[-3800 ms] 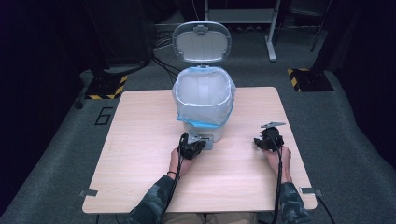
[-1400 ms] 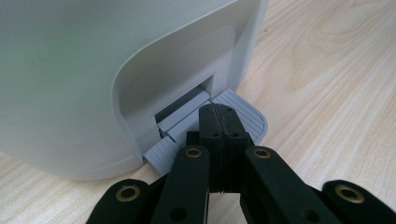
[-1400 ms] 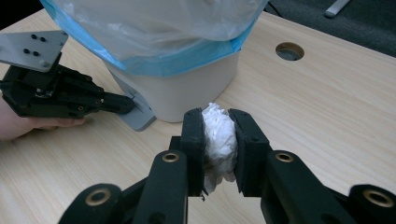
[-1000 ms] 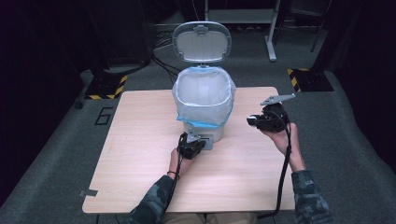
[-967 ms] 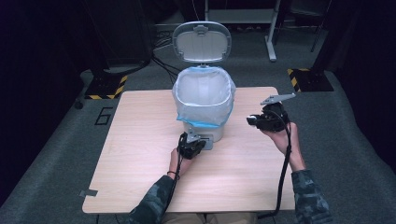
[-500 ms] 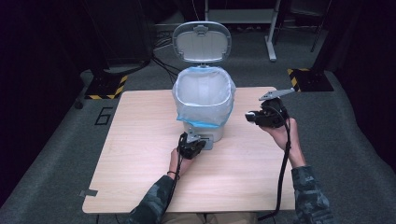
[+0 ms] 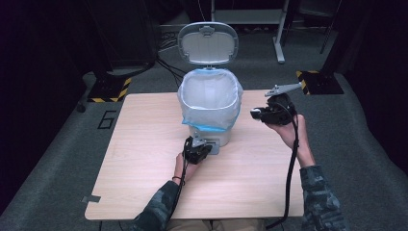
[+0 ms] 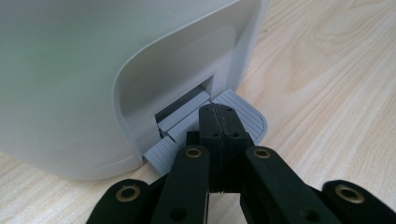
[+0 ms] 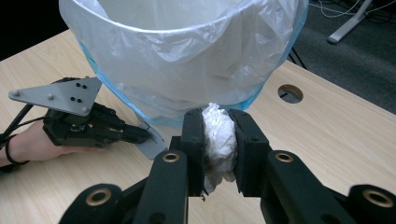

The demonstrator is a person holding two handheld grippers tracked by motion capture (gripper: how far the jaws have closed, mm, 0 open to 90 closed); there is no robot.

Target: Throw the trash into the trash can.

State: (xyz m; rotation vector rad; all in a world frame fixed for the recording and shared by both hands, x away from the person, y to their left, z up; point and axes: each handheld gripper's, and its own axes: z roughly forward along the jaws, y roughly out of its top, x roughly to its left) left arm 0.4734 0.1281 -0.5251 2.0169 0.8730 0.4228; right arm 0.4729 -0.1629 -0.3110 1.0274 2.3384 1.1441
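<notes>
Left gripper [image 8: 217, 122], lower centre, jaws closed empty, is pressing the grey ribbed plastic pedal [image 8: 245, 119] of the white bin [image 7: 210, 108]. Right gripper [image 9: 219, 140] is clamping a crumpled white paper wad [image 9: 218, 140] just below the bag rim — light, soft, crushable; pinching its middle looks safest.

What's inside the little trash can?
The trash can holds a clear plastic liner with a blue edge. The part of it that shows looks empty. The bottom is hidden by the liner's own folds.

The white pedal bin [image 8: 93, 70] is cut off by the left gripper view's top and left edges. The crumpled white paper wad [image 9: 218, 140] is half hidden between black jaws at lower centre.
</notes>
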